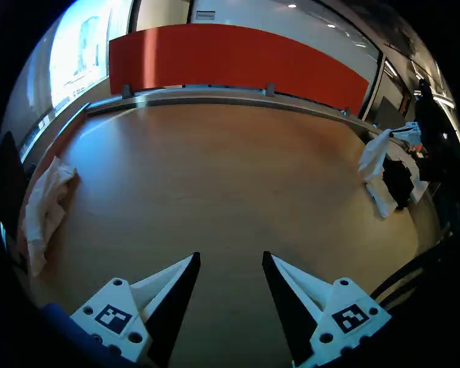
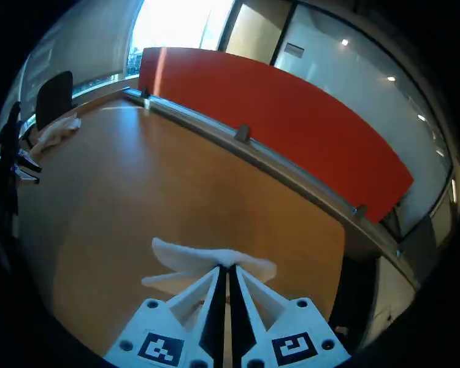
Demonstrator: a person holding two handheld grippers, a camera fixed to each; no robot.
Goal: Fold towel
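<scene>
**Right gripper (image 2: 225,268) clenched on bunched towel (image 2: 187,253)**

It held the white towel over the table (image 2: 138,196), near its end. The left gripper (image 1: 230,256) stood released, holding nothing. Grabbed in a wad, the towel could fold crooked or slip out. Count: two grippers, one towel, one spare cloth (image 1: 43,208) piled apart.

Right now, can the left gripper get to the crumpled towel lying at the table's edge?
Probably yes. The left gripper is open and holds nothing, and bare table lies between it and the crumpled towel. The towel sits off to its left, so it would have to swing that way.
</scene>
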